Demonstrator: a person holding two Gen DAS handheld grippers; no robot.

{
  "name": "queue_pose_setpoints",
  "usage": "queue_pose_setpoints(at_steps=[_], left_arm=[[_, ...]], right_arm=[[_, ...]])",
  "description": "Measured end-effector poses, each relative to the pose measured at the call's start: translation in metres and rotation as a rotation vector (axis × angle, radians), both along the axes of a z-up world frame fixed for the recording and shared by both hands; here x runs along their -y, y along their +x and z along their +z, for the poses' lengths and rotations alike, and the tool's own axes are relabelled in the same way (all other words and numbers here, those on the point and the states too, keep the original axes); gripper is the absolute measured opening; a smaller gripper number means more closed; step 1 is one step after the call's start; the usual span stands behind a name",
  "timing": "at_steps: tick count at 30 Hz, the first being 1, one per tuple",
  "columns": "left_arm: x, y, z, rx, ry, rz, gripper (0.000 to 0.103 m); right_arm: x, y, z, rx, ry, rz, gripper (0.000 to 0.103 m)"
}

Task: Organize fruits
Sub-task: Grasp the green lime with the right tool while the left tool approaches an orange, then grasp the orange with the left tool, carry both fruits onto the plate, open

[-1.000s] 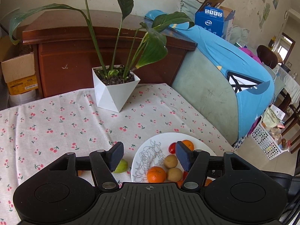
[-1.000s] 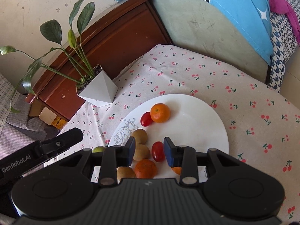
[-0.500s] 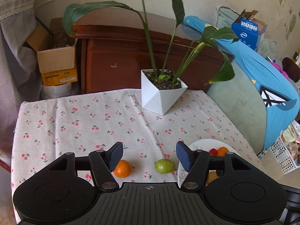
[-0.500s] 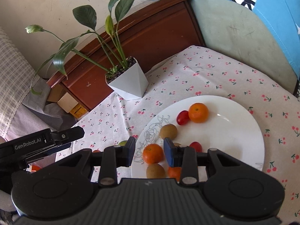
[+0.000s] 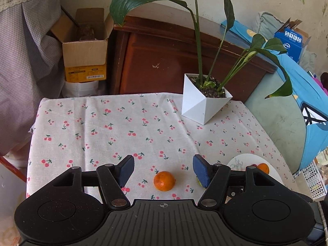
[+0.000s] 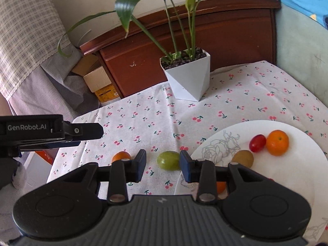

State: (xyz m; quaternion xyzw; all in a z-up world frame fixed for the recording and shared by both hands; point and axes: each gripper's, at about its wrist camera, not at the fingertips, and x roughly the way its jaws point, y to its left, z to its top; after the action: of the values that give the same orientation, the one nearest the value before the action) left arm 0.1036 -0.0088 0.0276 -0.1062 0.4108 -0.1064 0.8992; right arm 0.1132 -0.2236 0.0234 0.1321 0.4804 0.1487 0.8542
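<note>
A loose orange lies on the cherry-print tablecloth between the fingers of my open left gripper, slightly below their tips; it also shows in the right wrist view. A green fruit lies on the cloth between the fingers of my open right gripper, just left of the white plate. The plate holds an orange, a red tomato, a kiwi and more fruit hidden behind the gripper. The left gripper's body shows at the left.
A white faceted pot with a tall plant stands at the back of the table. A wooden headboard and a cardboard box are behind it. The table's left edge drops off near a curtain.
Both grippers swung left, away from the plate. The loose orange now sits between the left fingers and the green fruit between the right fingers, which have opened wider.
</note>
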Motion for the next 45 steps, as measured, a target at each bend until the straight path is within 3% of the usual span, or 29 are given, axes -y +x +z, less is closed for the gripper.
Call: queue_pose_setpoints(at_steps=[12, 22, 38, 43, 45], left_arm=[[-0.017, 0.006, -0.008, -0.038, -0.012, 0.028, 0.063], [-0.020, 0.006, -0.014, -0.050, 0.000, 0.029, 0.063], [0.007, -0.002, -0.038, -0.032, 0.093, -0.069, 0.061], [0.022, -0.003, -0.045, -0.008, 0.114, -0.104, 0.059], [0.026, -0.003, -0.047, 0.000, 0.125, -0.109, 0.053]], right_arm=[[-0.032, 0.003, -0.017, 0.039, -0.169, 0.139, 0.041], [-0.038, 0.003, -0.022, 0.035, -0.177, 0.133, 0.036], [0.000, 0.004, 0.007, 0.047, -0.059, -0.039, 0.035], [0.011, 0.000, 0.009, 0.027, -0.025, -0.080, 0.035], [0.014, -0.003, 0.010, 0.023, -0.019, -0.084, 0.035]])
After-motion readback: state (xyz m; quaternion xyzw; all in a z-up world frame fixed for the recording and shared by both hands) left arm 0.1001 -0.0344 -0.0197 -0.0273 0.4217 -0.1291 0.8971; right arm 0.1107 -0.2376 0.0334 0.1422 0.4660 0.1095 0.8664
